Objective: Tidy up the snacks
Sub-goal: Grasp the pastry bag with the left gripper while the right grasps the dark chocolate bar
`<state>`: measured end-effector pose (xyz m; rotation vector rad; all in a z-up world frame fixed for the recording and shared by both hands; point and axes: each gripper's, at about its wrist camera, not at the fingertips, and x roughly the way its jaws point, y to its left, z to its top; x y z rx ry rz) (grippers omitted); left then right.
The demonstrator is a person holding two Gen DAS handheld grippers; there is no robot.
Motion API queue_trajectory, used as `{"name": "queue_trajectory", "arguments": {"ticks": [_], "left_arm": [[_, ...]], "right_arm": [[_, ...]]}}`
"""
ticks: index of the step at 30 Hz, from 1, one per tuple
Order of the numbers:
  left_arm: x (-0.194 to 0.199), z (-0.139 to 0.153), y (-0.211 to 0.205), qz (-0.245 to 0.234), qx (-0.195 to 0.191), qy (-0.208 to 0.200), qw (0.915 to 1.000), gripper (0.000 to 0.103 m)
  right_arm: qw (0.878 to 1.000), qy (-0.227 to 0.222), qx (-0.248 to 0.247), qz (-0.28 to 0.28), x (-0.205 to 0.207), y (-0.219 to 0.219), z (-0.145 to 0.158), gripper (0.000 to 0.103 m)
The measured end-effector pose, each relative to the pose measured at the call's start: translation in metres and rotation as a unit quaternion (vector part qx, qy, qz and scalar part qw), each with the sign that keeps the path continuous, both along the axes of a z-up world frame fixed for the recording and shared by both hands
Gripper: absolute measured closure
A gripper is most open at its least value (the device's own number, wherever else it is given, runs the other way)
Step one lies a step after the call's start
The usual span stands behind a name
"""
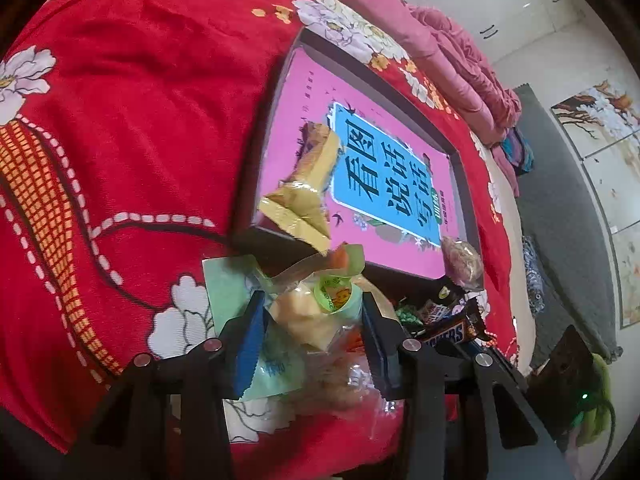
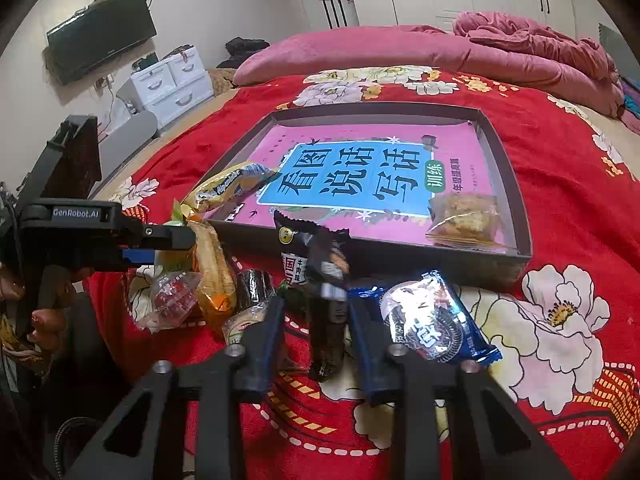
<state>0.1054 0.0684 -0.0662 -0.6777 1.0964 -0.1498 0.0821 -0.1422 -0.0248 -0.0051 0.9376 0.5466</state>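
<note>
A dark shallow tray point(image 2: 500, 148) with a pink book inside lies on the red flowered bedspread. Inside it are a yellow packet point(image 2: 232, 188) at the near left corner and a clear biscuit packet point(image 2: 464, 220) at the near right. My left gripper point(image 1: 312, 320) is shut on a clear packet of yellow cake point(image 1: 304, 316) just in front of the tray. From the right wrist view the left gripper point(image 2: 176, 244) comes in from the left holding the cake packet point(image 2: 212, 272). My right gripper point(image 2: 316, 312) is shut on a black snack packet point(image 2: 324, 280), which stands lengthwise between the fingers.
Loose snacks lie before the tray: a blue cookie packet point(image 2: 432, 320), a Snickers bar point(image 1: 448, 334), a clear packet with red filling point(image 2: 172, 296) and a dark roll point(image 2: 254, 288). A pink duvet point(image 2: 540, 48) is heaped behind. A person's hand point(image 2: 44, 320) holds the left gripper.
</note>
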Motion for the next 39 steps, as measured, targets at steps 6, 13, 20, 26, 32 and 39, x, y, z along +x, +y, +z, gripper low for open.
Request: {"name": "queue_trajectory", "arguments": {"ticks": [6,13,20,26,32,39], "left_arm": [[-0.01,0.006,0.006,0.005,-0.001,-0.018,0.9998,0.058],[-0.016,0.023,0.005,-0.001,0.01,-0.041,0.9991,0.058],[-0.019,0.039,0.003,-0.004,0.025,-0.058,0.998,0.058],[-0.022,0.055,0.002,-0.004,0.039,-0.078,0.9962,0.058],[-0.024,0.066,-0.001,-0.004,0.051,-0.091,0.9945,0.058],[-0.021,0.075,-0.007,-0.006,0.061,-0.103,0.9928,0.058]], "right_arm": [[1.0,-0.002,0.007,-0.006,0.001,-0.005,0.003,0.084],[1.0,-0.005,0.021,-0.004,0.001,-0.007,0.008,0.085],[0.999,-0.018,0.04,-0.019,-0.001,-0.018,0.018,0.085],[0.997,-0.032,0.062,-0.041,0.003,-0.031,0.029,0.085],[0.995,-0.044,0.076,-0.053,0.005,-0.04,0.037,0.085],[0.992,-0.058,0.088,-0.068,0.005,-0.051,0.045,0.085]]}}
